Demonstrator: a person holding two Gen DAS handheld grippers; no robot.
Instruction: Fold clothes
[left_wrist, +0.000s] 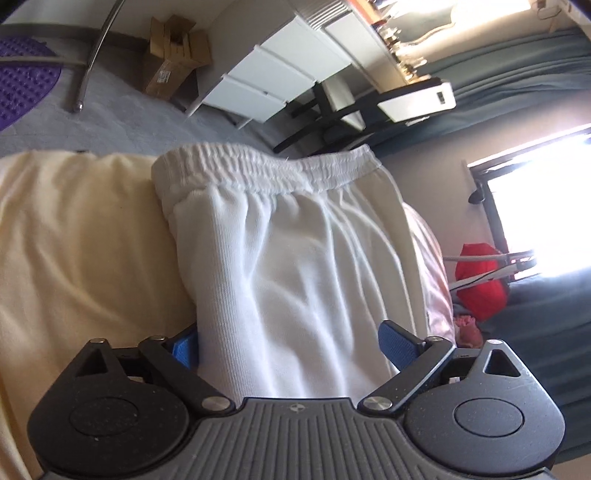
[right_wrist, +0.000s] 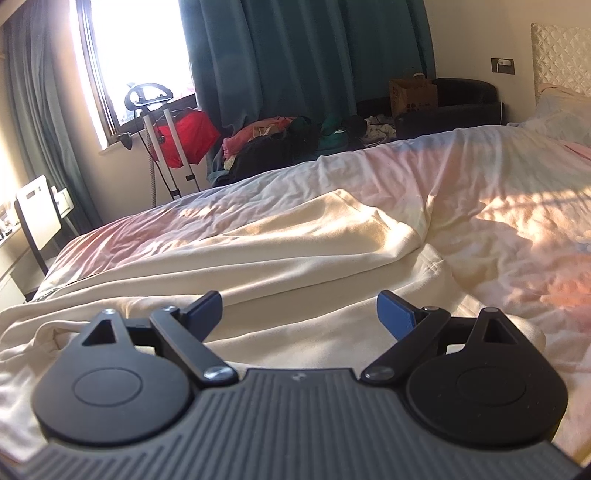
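The left wrist view, rolled sideways, looks down close onto white shorts (left_wrist: 295, 258) at the bed's edge. The right wrist view looks low across the bed (right_wrist: 480, 192) toward the window (right_wrist: 136, 48); both show the cream garment (right_wrist: 295, 240).

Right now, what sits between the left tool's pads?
White elastic-waist shorts fill the gap of the left tool; cream garment underneath. Left wrist view shows it.

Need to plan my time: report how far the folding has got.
Done: nothing looks folded. In hand: white shorts lie between the open left hand-held gripper, not visibly pinched. Left: the cream garment lies rumpled on the bed; the right hand-held gripper is open, empty.
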